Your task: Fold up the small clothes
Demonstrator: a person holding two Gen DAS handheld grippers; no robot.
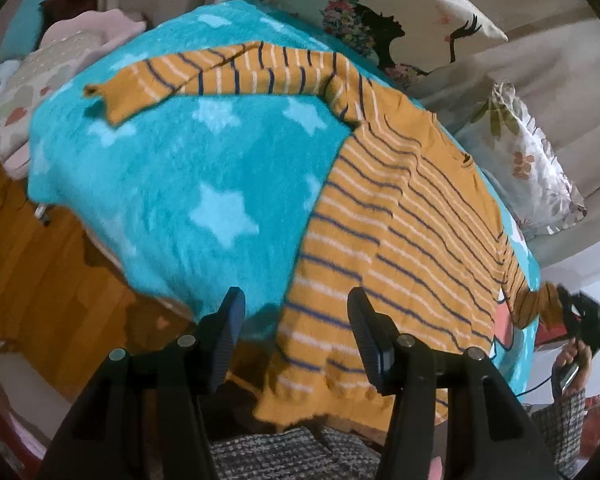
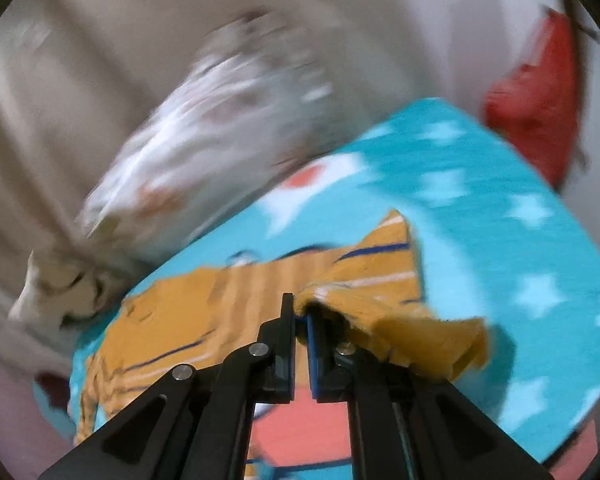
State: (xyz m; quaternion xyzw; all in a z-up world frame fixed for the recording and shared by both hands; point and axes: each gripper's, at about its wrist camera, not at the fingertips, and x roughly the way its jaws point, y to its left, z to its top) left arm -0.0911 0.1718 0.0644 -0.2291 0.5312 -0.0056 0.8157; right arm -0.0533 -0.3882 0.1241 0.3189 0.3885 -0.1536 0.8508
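Note:
A mustard sweater with navy and white stripes [image 1: 400,232] lies spread on a turquoise star blanket [image 1: 172,208]. One sleeve [image 1: 220,76] stretches out to the far left. My left gripper [image 1: 296,312] is open, hovering above the sweater's near hem with nothing between its fingers. My right gripper [image 2: 300,316] is shut on the other sleeve's cuff [image 2: 380,300], which bunches over its right finger. It also shows in the left wrist view [image 1: 580,312] at the far right, holding that sleeve end [image 1: 536,300]. The right wrist view is motion-blurred.
Floral pillows [image 1: 528,160] and a printed cushion [image 1: 400,20] lean on a beige sofa behind the blanket. A pile of pale clothes [image 1: 48,76] sits at the far left. Wooden floor [image 1: 40,280] lies below left. A red object [image 2: 540,100] stands beyond the blanket's corner.

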